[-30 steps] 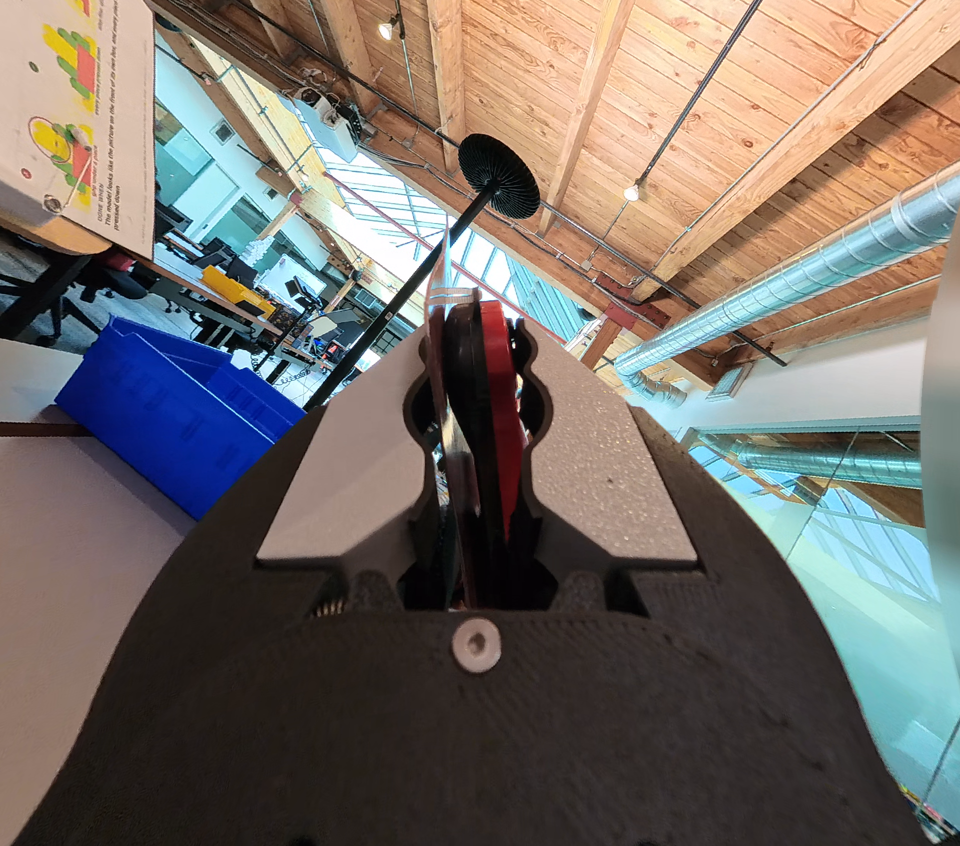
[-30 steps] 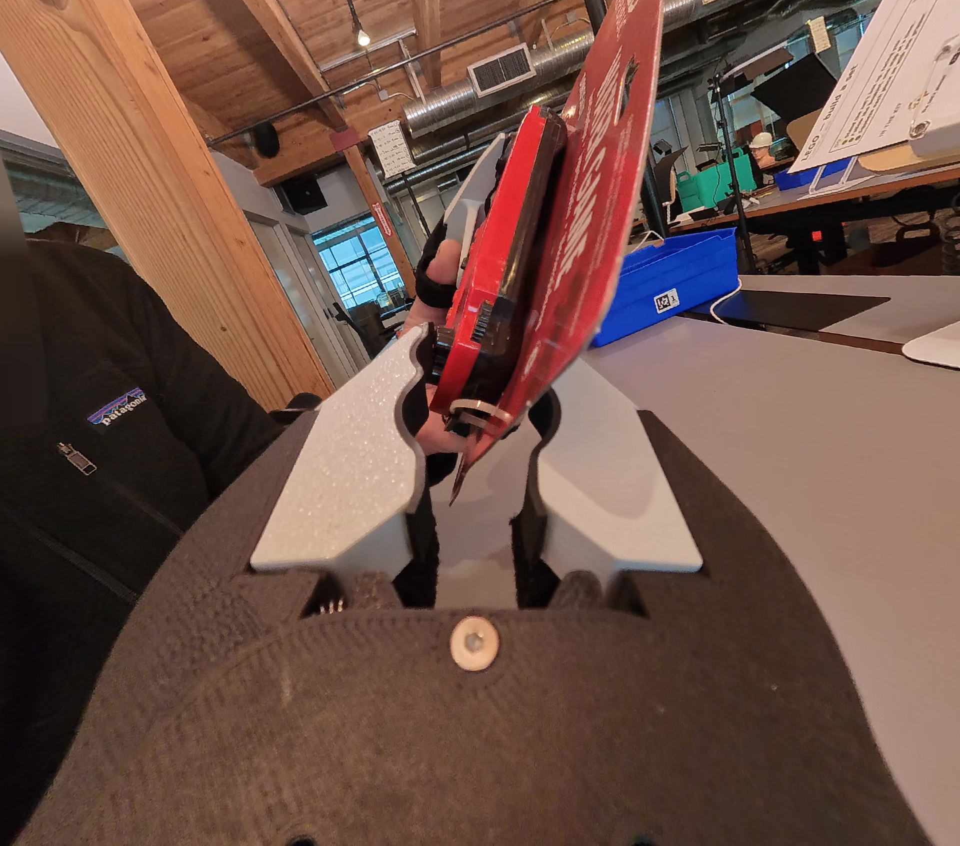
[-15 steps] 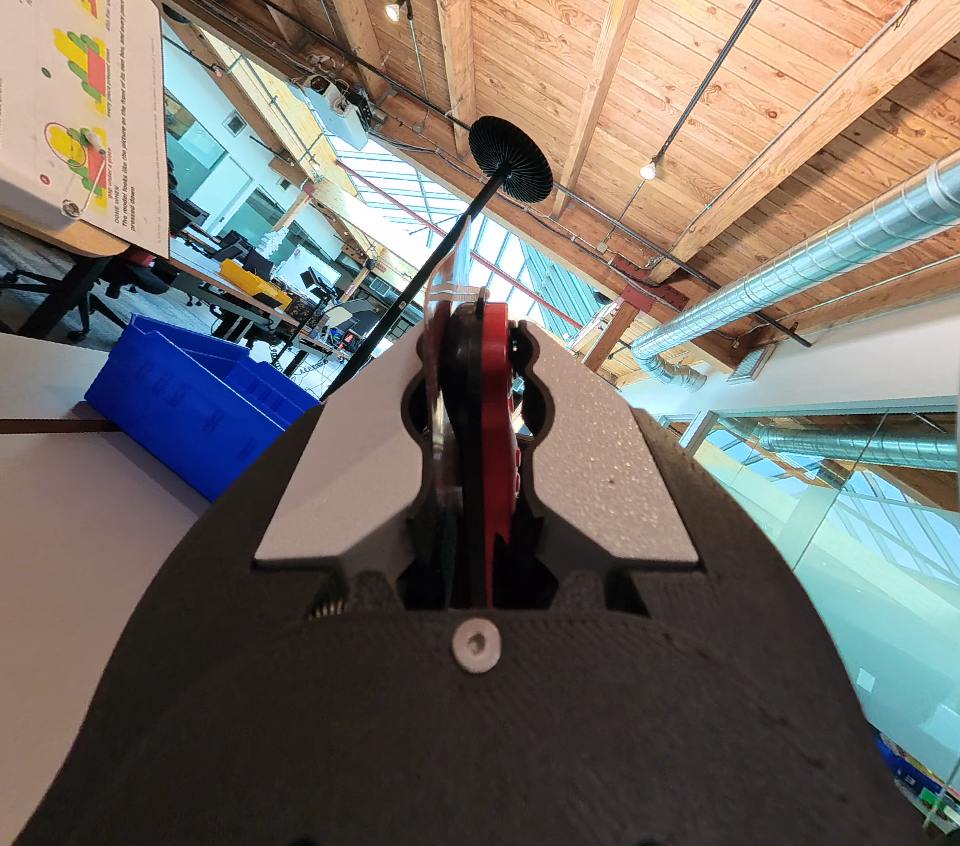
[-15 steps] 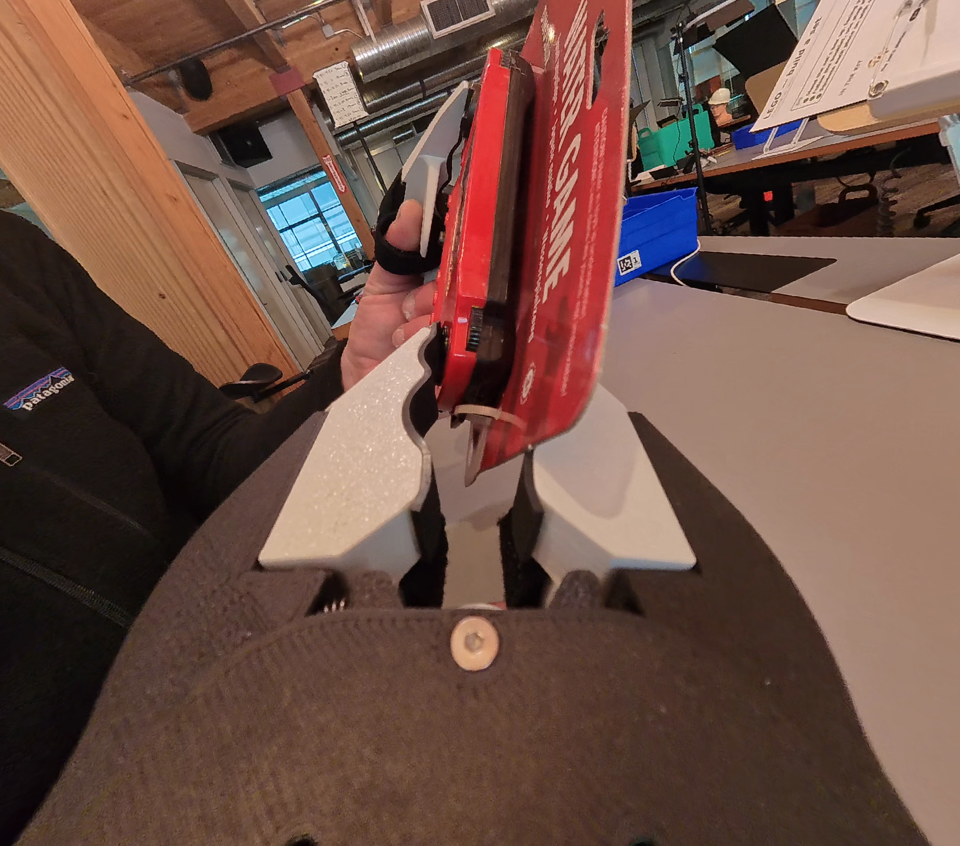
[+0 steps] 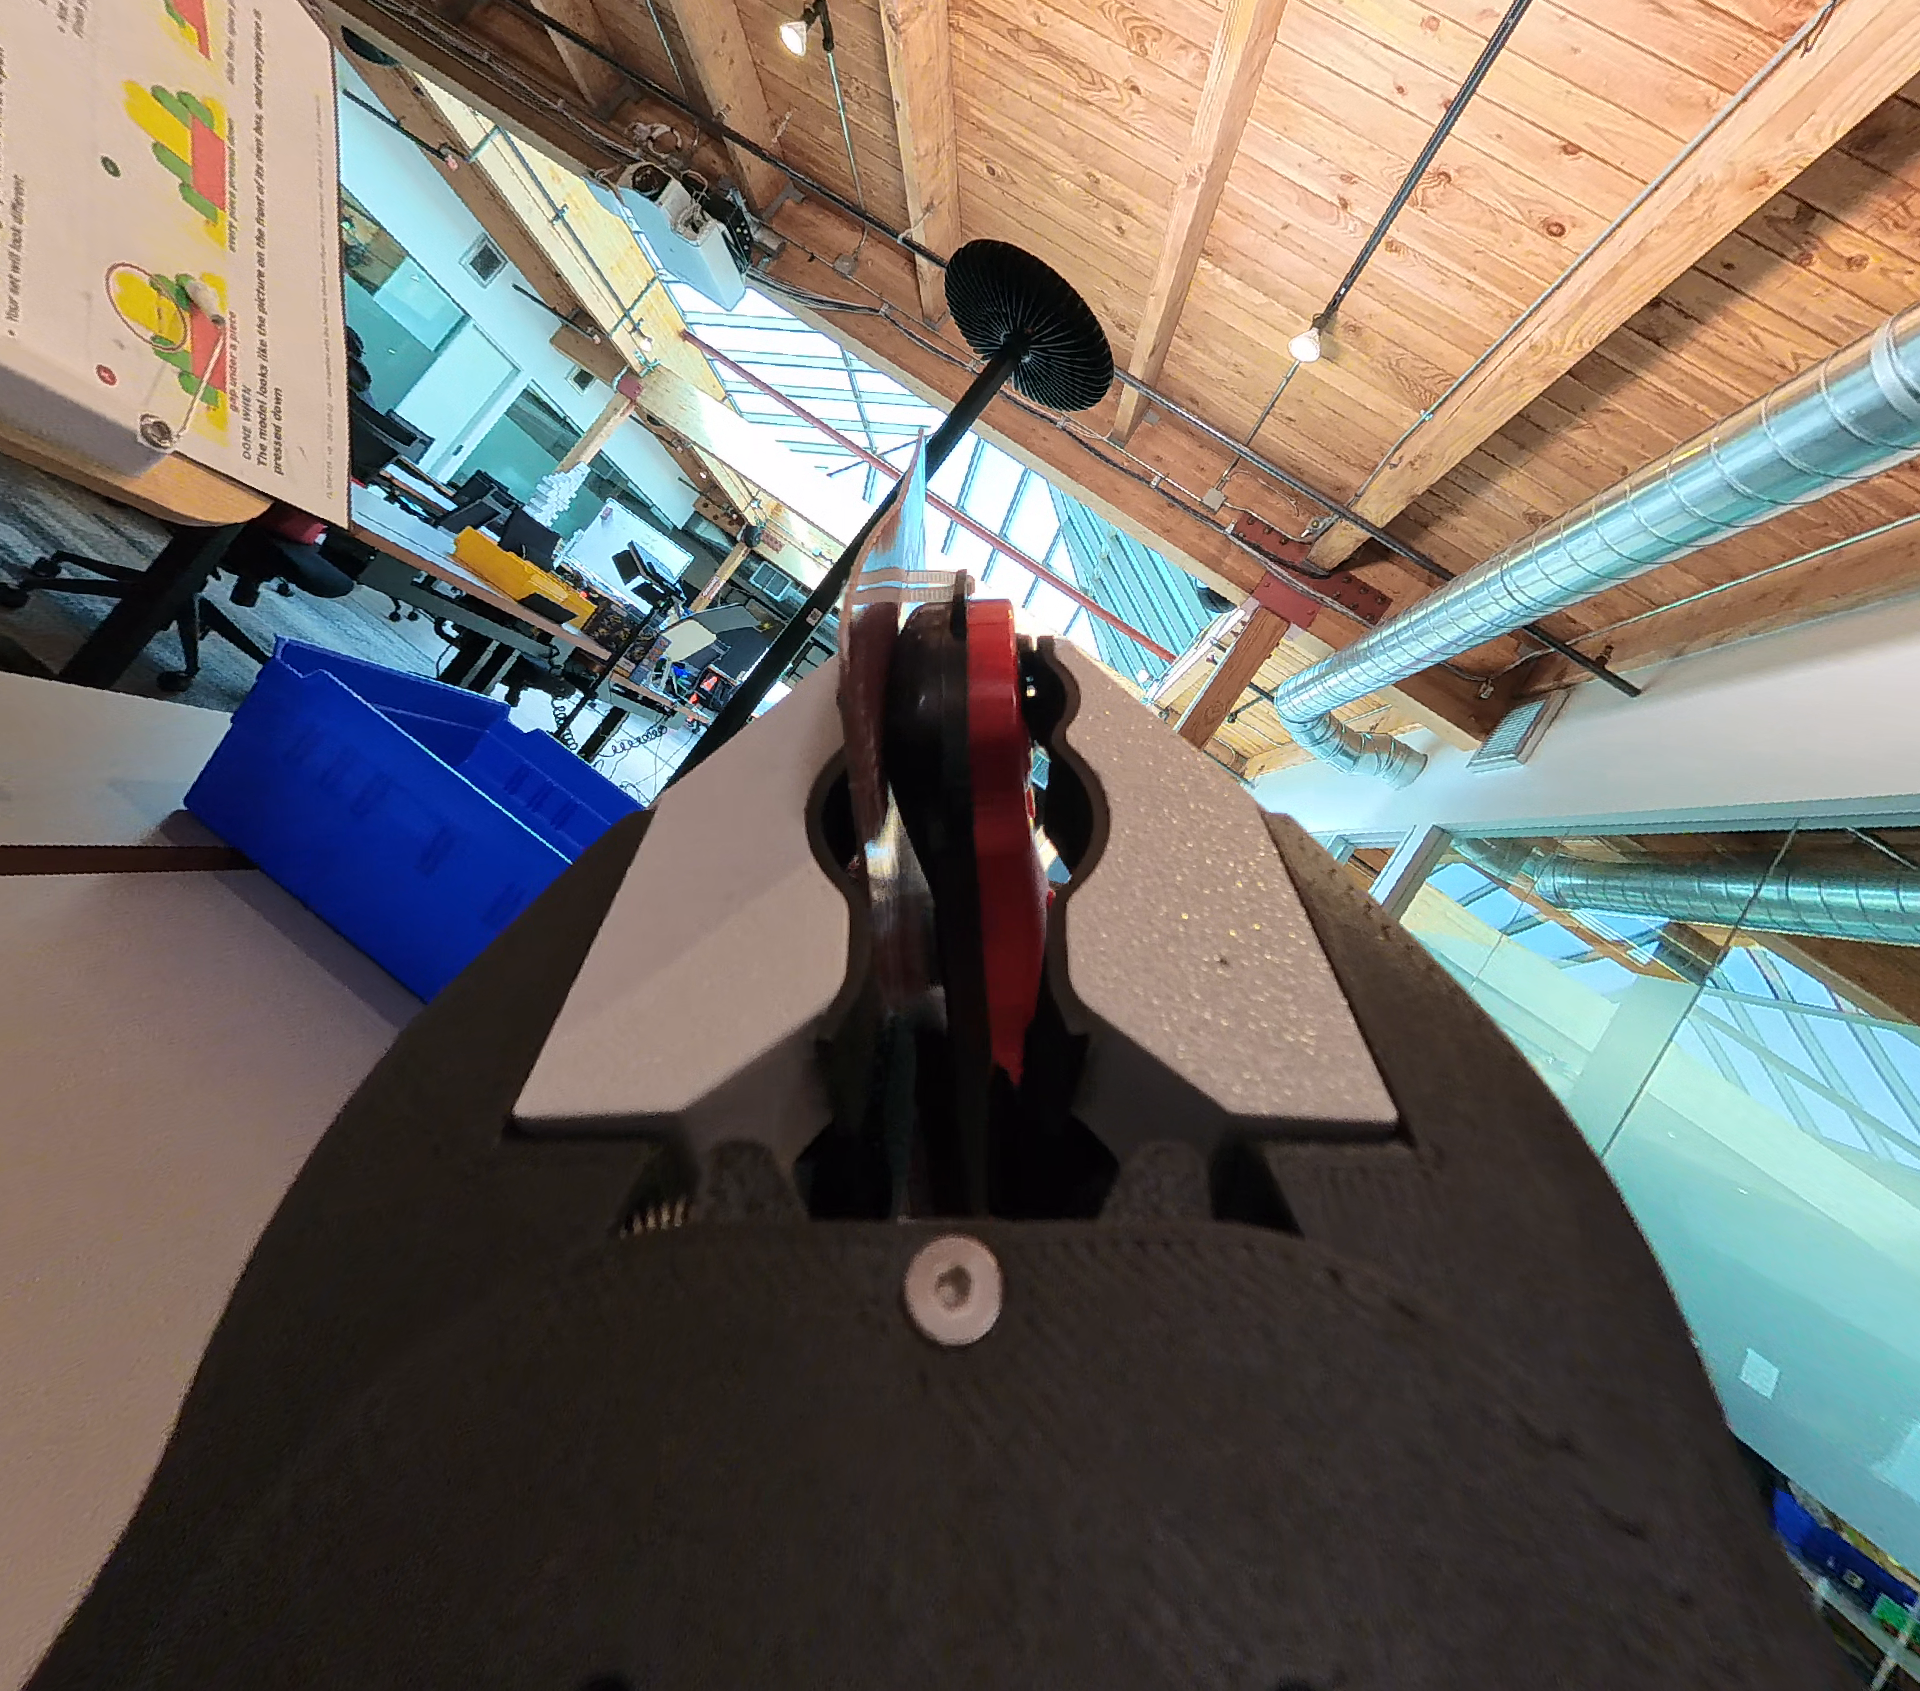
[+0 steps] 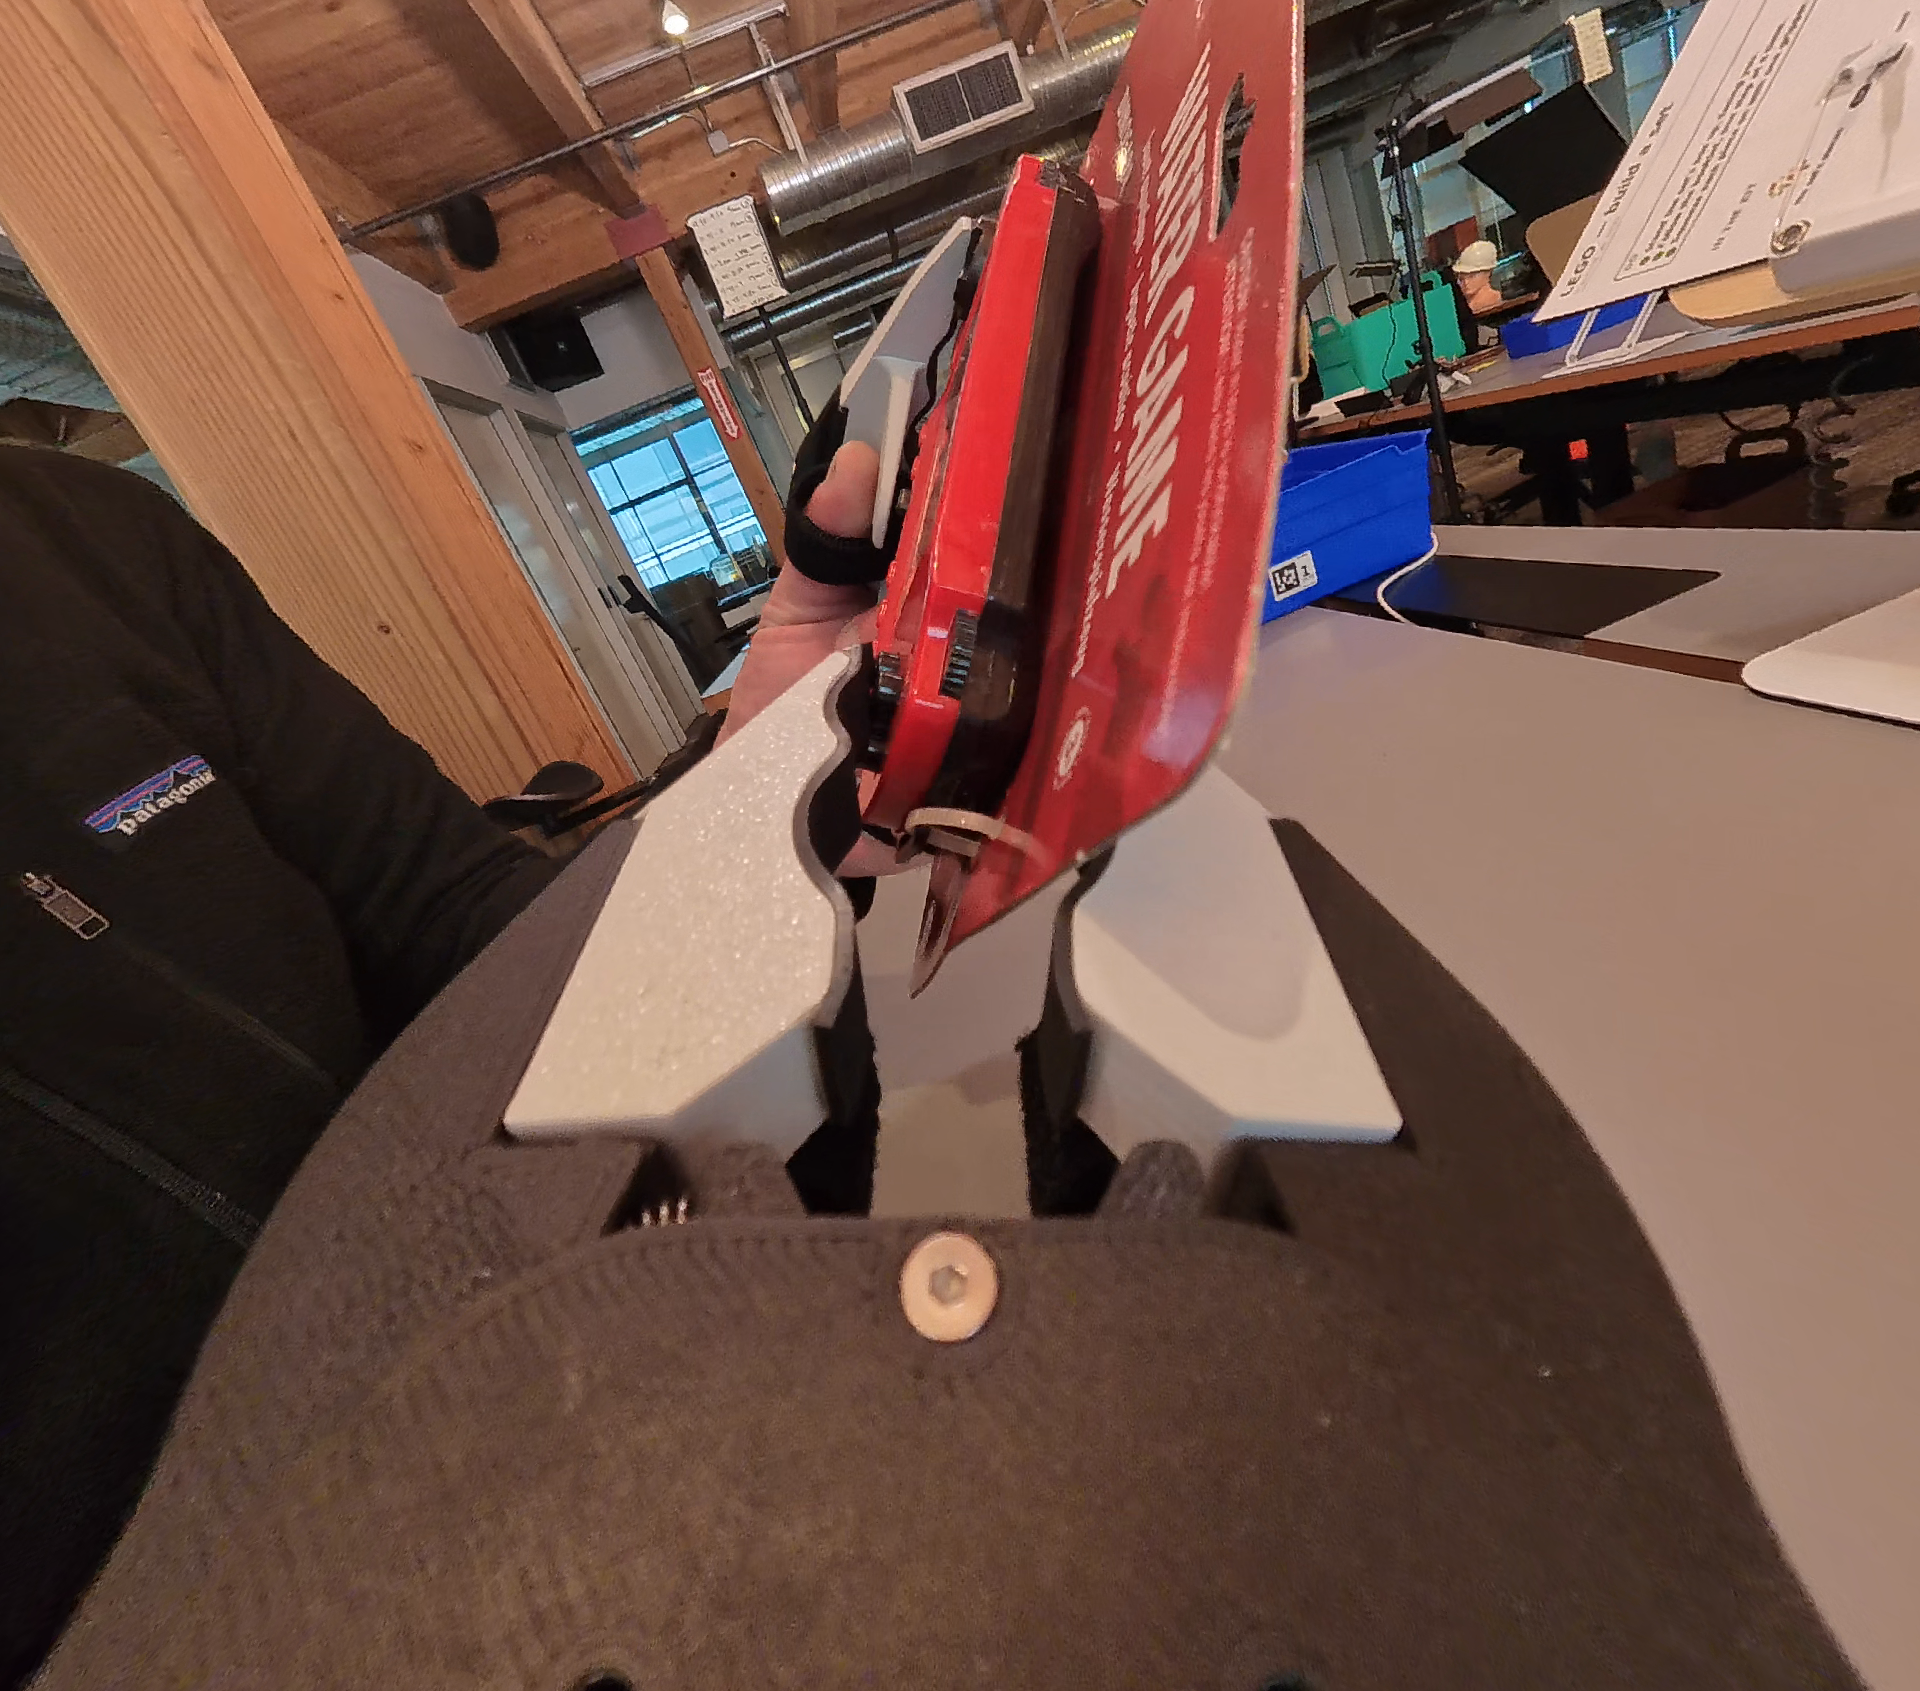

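My left gripper [image 5: 940, 675] is shut on a red and black handheld game device [image 5: 997, 810] that is zip-tied to a red backing card [image 5: 894, 561], and points up toward the ceiling. In the right wrist view the device [image 6: 966, 519] and the card [image 6: 1174, 415] stand nearly upright, leaning right, above the grey table [image 6: 1558, 914]. The left gripper's fingers [image 6: 894, 394] clamp the device from the far side, with a hand behind them. My right gripper [image 6: 956, 810] is open. The card's lower corner and a white zip tie [image 6: 956, 836] hang between its fingers.
A blue bin [image 6: 1351, 509] sits at the table's far edge and also shows in the left wrist view [image 5: 384, 810]. A slanted white instruction board [image 6: 1766, 83] stands at right. A person in a black fleece [image 6: 156, 914] is at left by a wooden post [image 6: 260, 291]. A black pole with a disc [image 5: 1029, 337] rises behind.
The packaged device swung upright and then leaned right again in the right wrist view. The left gripper kept its hold. The right gripper stayed open around the card's lower corner.
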The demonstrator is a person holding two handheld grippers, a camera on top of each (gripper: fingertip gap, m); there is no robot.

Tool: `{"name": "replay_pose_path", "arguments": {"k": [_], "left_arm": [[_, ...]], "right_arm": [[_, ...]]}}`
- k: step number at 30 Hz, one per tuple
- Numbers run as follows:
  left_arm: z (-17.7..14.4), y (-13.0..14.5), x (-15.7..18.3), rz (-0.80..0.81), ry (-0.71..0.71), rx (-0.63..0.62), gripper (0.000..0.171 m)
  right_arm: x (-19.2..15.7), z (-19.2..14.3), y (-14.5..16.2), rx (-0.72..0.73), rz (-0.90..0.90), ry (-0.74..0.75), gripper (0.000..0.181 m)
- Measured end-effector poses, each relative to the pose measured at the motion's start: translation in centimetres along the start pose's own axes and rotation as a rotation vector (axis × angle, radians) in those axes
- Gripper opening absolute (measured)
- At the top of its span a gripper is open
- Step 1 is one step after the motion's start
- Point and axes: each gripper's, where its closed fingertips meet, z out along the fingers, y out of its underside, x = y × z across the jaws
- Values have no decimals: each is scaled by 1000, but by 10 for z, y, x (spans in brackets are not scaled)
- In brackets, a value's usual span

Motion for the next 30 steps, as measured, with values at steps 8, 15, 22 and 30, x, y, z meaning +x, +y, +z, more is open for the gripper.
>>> {"name": "replay_pose_path", "arguments": {"k": [8, 15, 22, 30], "left_arm": [[0, 2, -1, -5, -3, -8, 26], [-2, 0, -3, -43, -10, 24, 25], [-3, 0, -6, -54, -21, 25, 25], [0, -3, 9, -5, 52, 8, 27]], "right_arm": [[-5, 2, 1, -2, -2, -25, 35], [-15, 6, 10, -58, -23, -61, 42], [-11, 9, 21, -121, -22, -38, 35], [-7, 11, 23, -132, -2, -11, 25]]}}
